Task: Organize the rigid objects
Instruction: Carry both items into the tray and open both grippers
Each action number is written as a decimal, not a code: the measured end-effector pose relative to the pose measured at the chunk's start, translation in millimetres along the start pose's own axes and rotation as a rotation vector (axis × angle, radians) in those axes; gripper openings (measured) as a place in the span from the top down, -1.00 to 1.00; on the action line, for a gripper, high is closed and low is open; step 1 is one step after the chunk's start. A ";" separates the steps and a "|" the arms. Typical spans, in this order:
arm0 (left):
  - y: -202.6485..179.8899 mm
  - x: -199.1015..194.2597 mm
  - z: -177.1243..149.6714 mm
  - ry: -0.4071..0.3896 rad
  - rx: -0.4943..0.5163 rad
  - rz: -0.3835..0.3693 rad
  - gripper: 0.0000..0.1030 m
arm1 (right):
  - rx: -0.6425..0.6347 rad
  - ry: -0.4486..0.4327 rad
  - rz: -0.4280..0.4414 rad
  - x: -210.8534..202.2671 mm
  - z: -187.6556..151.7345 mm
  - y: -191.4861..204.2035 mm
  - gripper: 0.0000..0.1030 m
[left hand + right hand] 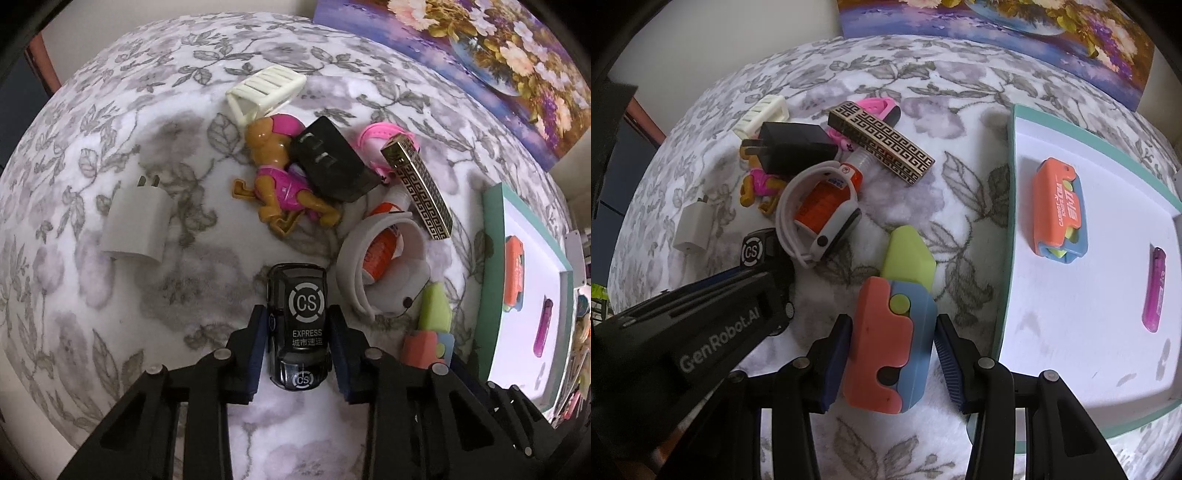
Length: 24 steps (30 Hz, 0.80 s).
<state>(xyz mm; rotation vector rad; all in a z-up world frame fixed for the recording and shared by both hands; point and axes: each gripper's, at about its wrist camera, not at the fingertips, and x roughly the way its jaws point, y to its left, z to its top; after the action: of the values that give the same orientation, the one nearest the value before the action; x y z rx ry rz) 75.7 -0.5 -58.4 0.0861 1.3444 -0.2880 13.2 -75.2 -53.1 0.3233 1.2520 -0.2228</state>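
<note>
Black toy car (pixel 297 328) clamped between left jaws, carrot toy (pixel 890 343) between right jaws

A grey floral cloth (pixel 110 122) covers the surface; a flower painting (pixel 480 55) leans on the pale wall (pixel 720 55).

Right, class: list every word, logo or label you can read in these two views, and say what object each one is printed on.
"CS", roof and bonnet of the black toy car.
"EXPRESS", same car, with a line of Chinese characters below.
"GenRobot.AI", side of the left gripper.
"CARROT", orange carrot-knife toy in the tray; its other print is too small.
Orange glue bottle: label blurred, unreadable.
</note>
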 end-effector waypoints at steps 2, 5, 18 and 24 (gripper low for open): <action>-0.6 0.0 -0.2 0.001 -0.005 -0.004 0.33 | -0.011 -0.006 -0.006 0.1 -0.7 1.3 0.05; -0.3 -0.4 -1.1 0.000 -0.005 -0.005 0.34 | -0.037 -0.017 -0.027 0.2 -2.6 4.2 0.04; 12.5 -20.2 -3.0 -0.040 -0.033 -0.024 0.34 | -0.010 -0.022 0.028 -4.4 -4.3 1.5 0.08; 13.6 -54.5 -3.4 -0.139 -0.046 -0.031 0.34 | 0.055 -0.060 0.119 -28.5 -1.6 -11.2 0.08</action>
<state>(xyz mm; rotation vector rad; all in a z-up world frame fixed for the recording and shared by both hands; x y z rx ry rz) 65.3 21.9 -7.9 0.0060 1.2147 -0.2841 -0.6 -85.4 -27.7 0.4347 1.1650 -0.1638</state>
